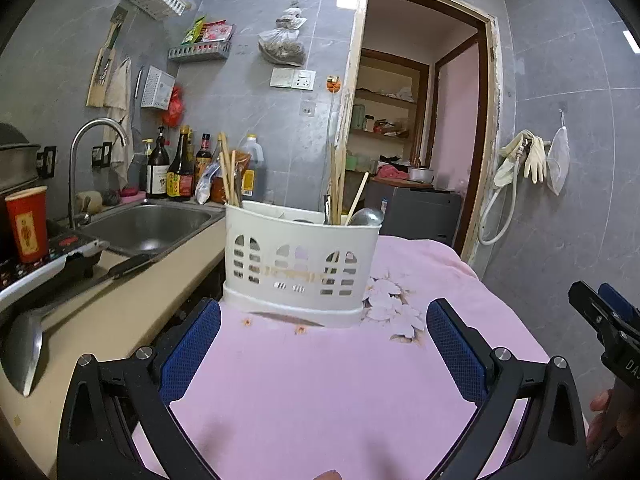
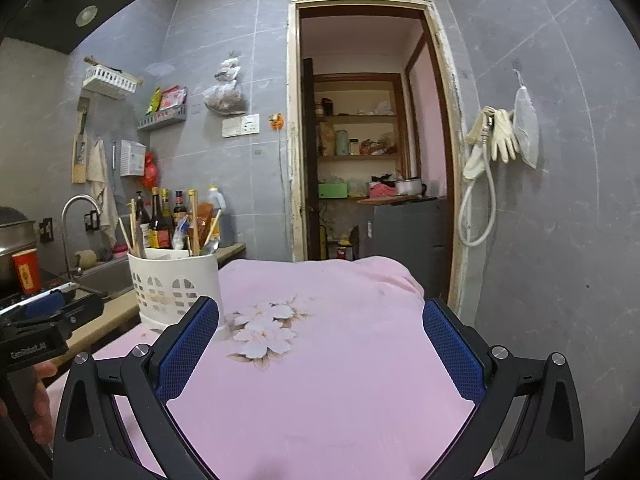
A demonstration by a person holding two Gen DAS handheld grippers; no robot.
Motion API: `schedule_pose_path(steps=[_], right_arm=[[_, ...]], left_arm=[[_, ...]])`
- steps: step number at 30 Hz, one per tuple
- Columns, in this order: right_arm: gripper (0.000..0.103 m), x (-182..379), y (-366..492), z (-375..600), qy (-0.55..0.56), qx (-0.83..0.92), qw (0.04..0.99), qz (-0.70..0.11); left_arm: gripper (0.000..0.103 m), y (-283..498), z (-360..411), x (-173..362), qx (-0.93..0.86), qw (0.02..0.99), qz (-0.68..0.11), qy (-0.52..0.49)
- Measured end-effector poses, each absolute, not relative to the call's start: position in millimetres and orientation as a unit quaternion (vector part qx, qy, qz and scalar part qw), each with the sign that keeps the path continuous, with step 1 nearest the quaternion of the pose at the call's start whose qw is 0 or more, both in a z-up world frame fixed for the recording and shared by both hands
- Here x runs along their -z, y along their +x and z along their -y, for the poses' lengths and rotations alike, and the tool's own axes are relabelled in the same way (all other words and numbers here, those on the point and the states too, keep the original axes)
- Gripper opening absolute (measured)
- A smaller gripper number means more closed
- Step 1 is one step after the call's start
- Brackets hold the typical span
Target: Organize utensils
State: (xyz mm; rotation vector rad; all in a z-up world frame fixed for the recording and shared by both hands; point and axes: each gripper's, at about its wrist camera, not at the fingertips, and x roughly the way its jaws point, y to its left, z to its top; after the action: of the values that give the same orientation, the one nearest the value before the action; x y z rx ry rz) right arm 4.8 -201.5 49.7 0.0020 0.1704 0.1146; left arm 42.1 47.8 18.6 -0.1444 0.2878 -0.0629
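The left gripper [image 1: 322,344] stood wide, its blue pads [image 1: 192,354] well apart with only the pink floral cloth [image 1: 320,400] between them; it held and touched nothing. Its tips were near the white utensil caddy [image 1: 300,272], which rose at 12 o'clock from it, upright on the cloth-covered tabletop [image 1: 460,276] near that tabletop's far left corner. Inside the caddy, chopsticks [image 1: 230,176] stood nearly upright in the left compartment, long axis vertical, leaning slightly toward 11 o'clock. In the right compartment more sticks [image 1: 338,184] stood upright, and a metal spoon [image 1: 366,217] showed its bowl above the rim. What lay lower in the caddy was hidden by its wall. A ladle [image 1: 28,344] lay on the beige tabletop [image 1: 120,320] at 9 o'clock, bowl toward the camera, handle running away toward 2 o'clock; its bowl edge was partly cut off by the frame. The sink [image 1: 148,226] sat beyond it.

The right gripper [image 2: 320,344] was likewise spread wide over the cloth [image 2: 340,400] and gripped nothing. From it the caddy [image 2: 176,284] lay at 10 o'clock, partly hidden behind its left finger [image 2: 188,344]. The left gripper [image 2: 44,320] showed at 9 o'clock, cut off by the frame.
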Motion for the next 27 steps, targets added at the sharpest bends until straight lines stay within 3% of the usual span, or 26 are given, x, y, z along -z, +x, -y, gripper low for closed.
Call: schedule_pose_path(steps=[27], right_arm=[[0.103, -37, -18, 197, -0.017, -0.031, 0.997, -0.074]], left_arm=[[0.101, 10, -46, -4, 0.002, 0.991, -0.112, -0.07]])
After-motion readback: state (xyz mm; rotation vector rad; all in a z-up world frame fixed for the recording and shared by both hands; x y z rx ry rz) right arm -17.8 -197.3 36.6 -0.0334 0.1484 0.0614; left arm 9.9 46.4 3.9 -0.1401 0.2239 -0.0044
